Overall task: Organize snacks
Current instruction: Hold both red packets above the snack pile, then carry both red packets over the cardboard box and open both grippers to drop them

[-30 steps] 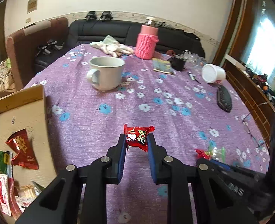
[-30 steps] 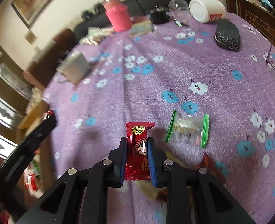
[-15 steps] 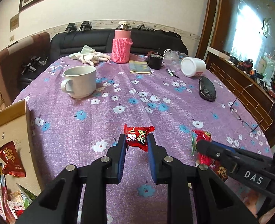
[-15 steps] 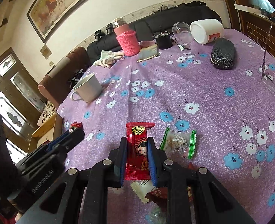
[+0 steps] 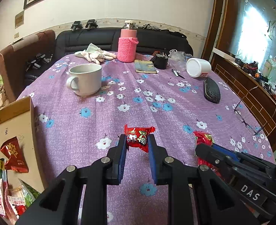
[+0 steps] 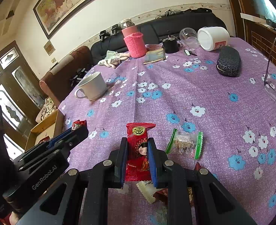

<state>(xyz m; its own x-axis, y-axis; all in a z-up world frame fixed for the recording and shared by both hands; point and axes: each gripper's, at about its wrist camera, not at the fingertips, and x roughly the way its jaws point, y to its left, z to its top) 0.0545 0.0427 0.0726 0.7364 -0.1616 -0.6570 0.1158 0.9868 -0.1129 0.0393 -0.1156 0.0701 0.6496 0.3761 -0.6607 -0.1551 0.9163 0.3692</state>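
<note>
My left gripper (image 5: 137, 142) is shut on a small red snack packet (image 5: 139, 137) and holds it above the purple flowered tablecloth (image 5: 138, 101). My right gripper (image 6: 137, 150) is shut on a tall red snack packet with a cartoon girl (image 6: 139, 150), above the cloth. A clear snack packet with green ends (image 6: 184, 143) lies on the cloth right of it. More wrappers (image 6: 147, 188) lie under the right gripper. A cardboard box (image 5: 12, 123) at the table's left edge holds several snack packets (image 5: 14, 155). Each gripper also shows in the other's view: the right one (image 5: 203, 146), the left one (image 6: 78, 126).
On the table stand a white mug (image 5: 85, 79), a pink-sleeved bottle (image 5: 127, 45), white gloves (image 5: 95, 54), a black glasses case (image 5: 212, 91), a tipped white jar (image 5: 198, 67) and spectacles (image 5: 248, 116). A black sofa (image 5: 100, 37) runs behind.
Both grippers have kept their packets and lifted, tilting up to face the far table. The left view has swung right, so the box sits further left.
</note>
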